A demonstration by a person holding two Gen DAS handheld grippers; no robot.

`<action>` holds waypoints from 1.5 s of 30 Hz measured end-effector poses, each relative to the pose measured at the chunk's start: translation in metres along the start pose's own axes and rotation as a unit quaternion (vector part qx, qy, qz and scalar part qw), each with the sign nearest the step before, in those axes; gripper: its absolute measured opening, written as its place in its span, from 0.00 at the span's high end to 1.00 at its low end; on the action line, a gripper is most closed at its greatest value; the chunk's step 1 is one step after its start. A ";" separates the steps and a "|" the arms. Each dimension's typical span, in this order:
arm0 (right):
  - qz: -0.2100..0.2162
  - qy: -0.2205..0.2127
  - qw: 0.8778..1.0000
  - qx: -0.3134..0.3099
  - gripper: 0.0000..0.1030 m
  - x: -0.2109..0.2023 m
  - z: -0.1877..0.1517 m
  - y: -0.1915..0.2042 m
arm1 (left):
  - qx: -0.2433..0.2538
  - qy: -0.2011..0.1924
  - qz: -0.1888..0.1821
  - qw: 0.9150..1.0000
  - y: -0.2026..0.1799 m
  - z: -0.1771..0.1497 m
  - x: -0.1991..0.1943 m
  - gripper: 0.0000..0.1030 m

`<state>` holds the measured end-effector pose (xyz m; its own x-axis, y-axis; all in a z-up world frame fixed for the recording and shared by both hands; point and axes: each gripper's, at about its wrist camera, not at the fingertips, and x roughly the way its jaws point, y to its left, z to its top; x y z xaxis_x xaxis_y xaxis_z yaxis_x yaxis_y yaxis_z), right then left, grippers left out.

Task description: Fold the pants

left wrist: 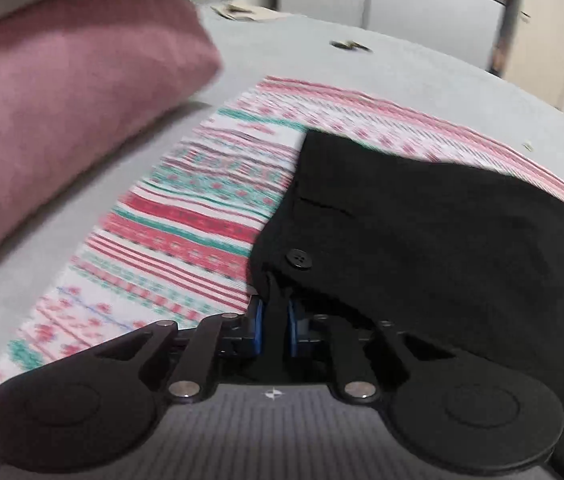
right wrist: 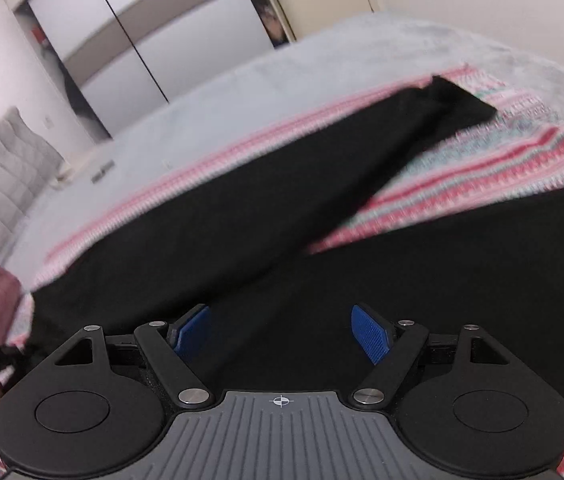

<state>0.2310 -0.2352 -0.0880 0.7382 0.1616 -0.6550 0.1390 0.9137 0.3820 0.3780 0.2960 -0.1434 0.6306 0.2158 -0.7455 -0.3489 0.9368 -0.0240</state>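
My left tongs (left wrist: 276,326) are clamped on the waistband corner of the black pants (left wrist: 441,248), a fold of dark cloth pinched between the blue pads just below the waist button (left wrist: 299,259). My right tongs (right wrist: 282,334) stand wide apart with nothing between the pads, hanging over the seat of the pants (right wrist: 242,220).

My worry from here is that left grip. It has only a thin bite of fabric near the edge, so I judge a sharp pull could slip the cloth out and drop the waist in a heap. If I lift with one side alone, the far leg would likely drag across the striped blanket (left wrist: 186,216) and bunch it up under the pants. The two legs lie splayed apart in the right view, with blanket showing between them, so a fold made now would come out crooked unless they are first brought together. Both views are smeared with motion, and I can't place the hems exactly; closing the right tongs blind could catch blanket along with trouser.

The pants are plain black, matte and soft-looking, lying mostly flat on the pink, white and green patterned blanket spread over the grey bed (right wrist: 242,76). One leg runs long toward the far side, its cuff squared off. A pink pillow (left wrist: 62,92) sits just beside the blanket on the left.
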 end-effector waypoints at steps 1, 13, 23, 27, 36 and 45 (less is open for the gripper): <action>0.005 -0.008 1.000 0.000 0.25 0.000 0.002 0.001 | -0.006 -0.007 0.012 1.000 0.004 0.003 -0.003 0.60; -0.094 -0.051 0.994 -0.007 0.25 -0.019 0.019 -0.035 | -0.050 -0.015 0.003 0.999 0.043 -0.001 -0.017 0.40; -0.182 -0.069 0.976 0.095 0.24 -0.048 0.041 -0.129 | -0.267 -0.019 -0.050 0.962 0.090 -0.042 -0.135 0.00; -0.203 -0.062 0.971 0.111 0.23 -0.056 0.038 -0.149 | -0.267 -0.006 -0.033 0.963 0.087 -0.084 -0.149 0.00; -0.236 -0.007 0.972 0.002 0.14 -0.058 0.008 -0.149 | -0.288 0.031 -0.054 0.956 0.108 -0.128 -0.125 0.04; -0.295 -0.023 0.951 0.086 0.21 -0.084 -0.005 -0.207 | -0.232 -0.010 -0.018 0.973 0.106 -0.118 -0.130 0.65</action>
<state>0.1374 -0.4362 -0.1152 0.5251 -0.3814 -0.7607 0.6422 0.7642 0.0601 0.1772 0.3344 -0.1278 0.6604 0.1950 -0.7252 -0.5985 0.7200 -0.3513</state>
